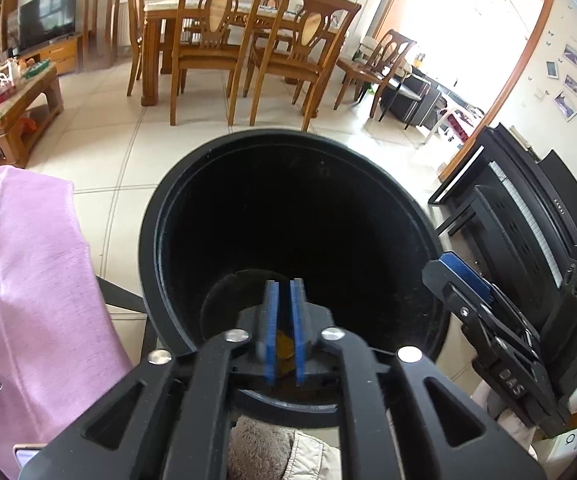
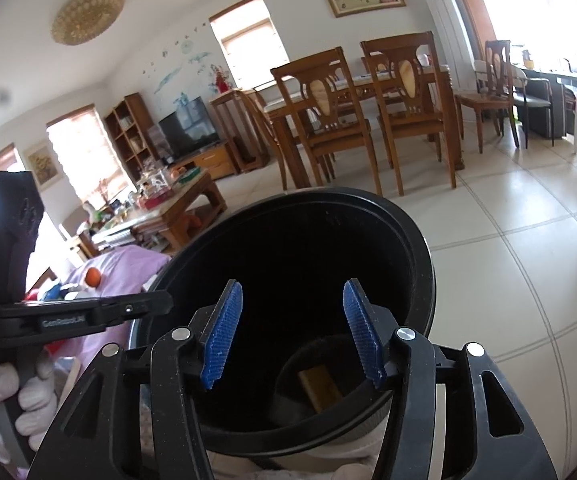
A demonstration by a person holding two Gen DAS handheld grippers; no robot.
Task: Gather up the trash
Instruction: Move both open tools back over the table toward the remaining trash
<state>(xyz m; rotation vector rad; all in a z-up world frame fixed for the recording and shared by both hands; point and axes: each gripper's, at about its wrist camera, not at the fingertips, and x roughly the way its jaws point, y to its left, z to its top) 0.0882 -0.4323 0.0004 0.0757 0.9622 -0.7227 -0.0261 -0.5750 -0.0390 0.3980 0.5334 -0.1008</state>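
Item: black round bin (image 1: 288, 220), lower centre of both views, mouth open toward the cameras. Contents: one yellowish-brown piece of trash (image 2: 320, 392) is seen flat on the bin floor in the right wrist view, low and right of centre. In the left wrist view only a sliver of a yellowish thing (image 1: 283, 350) is seen, low in the frame between the blue pads; whether it is pinched there or lies on the bin floor behind them cannot be told.

Left tool (image 1: 284, 292): pads are drawn narrow, nearly together, above the bin mouth. Right tool (image 2: 292, 300): pads are spread wide, nothing is held, and the tips are poised over the bin opening.

Step in hand, as judged: trash is being dropped into the bin, or a drop is just completed. The next move is judged to call for both tools to be lifted clear of the rim and turned toward the remaining litter.

Surroundings: a pink cloth (image 1: 36, 272) is spread at the left of the left wrist view, with a small orange ball (image 2: 93, 277) on it in the right wrist view. Wooden dining chairs (image 1: 204, 40) and tiled floor (image 2: 508, 248) are ranged behind.

View differences: a black piano (image 1: 528, 208) is shown at the right only by the left wrist view; a gloved hand (image 2: 28, 396) on the left tool's handle, and a ceiling lamp (image 2: 87, 14), only by the right wrist view.
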